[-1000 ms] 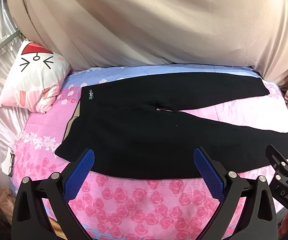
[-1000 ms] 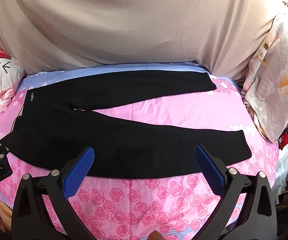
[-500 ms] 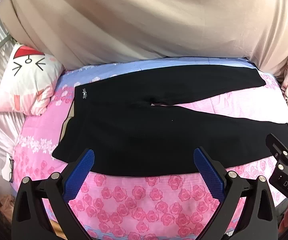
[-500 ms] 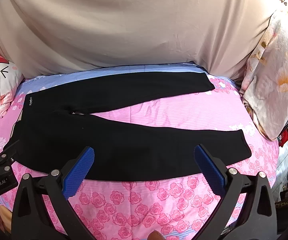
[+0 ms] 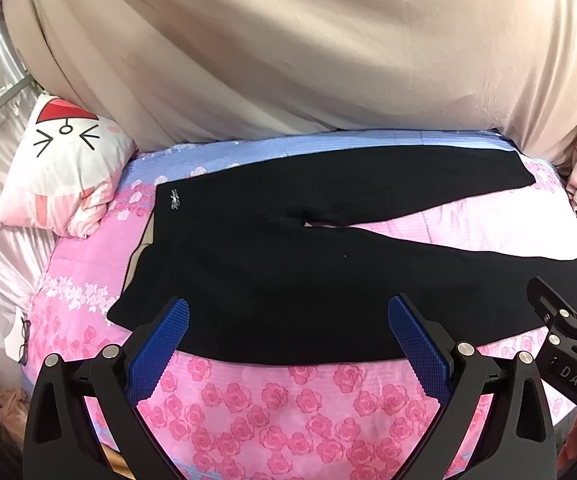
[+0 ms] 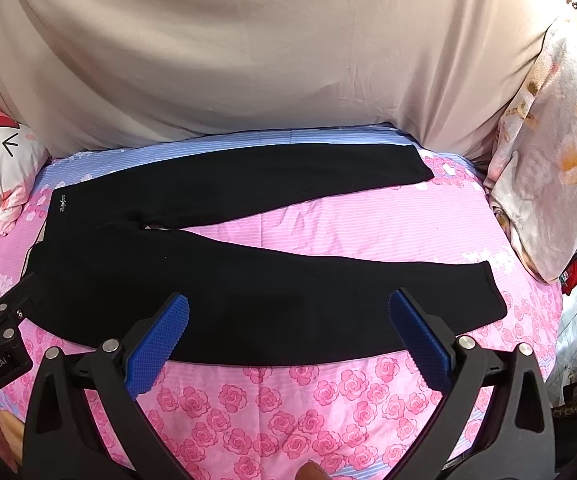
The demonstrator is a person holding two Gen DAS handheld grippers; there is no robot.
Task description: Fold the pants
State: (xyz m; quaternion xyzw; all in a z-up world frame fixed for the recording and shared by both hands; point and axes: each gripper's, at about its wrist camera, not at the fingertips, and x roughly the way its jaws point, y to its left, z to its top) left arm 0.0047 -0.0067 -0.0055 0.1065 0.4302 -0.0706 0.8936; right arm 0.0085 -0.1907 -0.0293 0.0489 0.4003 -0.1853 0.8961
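Black pants (image 5: 272,264) lie flat and unfolded on a pink rose-print bedsheet (image 5: 272,412), waistband to the left, both legs spread apart to the right; they also show in the right wrist view (image 6: 248,284). My left gripper (image 5: 288,316) is open and empty, held above the near edge of the pants by the hip. My right gripper (image 6: 288,312) is open and empty, above the near leg. Each gripper's body shows at the edge of the other view.
A white cat-face pillow (image 5: 60,176) lies at the bed's left end. A floral quilt (image 6: 552,176) is piled at the right end. A beige sheet (image 6: 272,52) hangs behind the bed. Glasses (image 5: 22,340) lie at the left edge.
Both grippers have shifted slightly, so the bed and pants drift a little in view. The pants have not moved and both grippers have stayed open.
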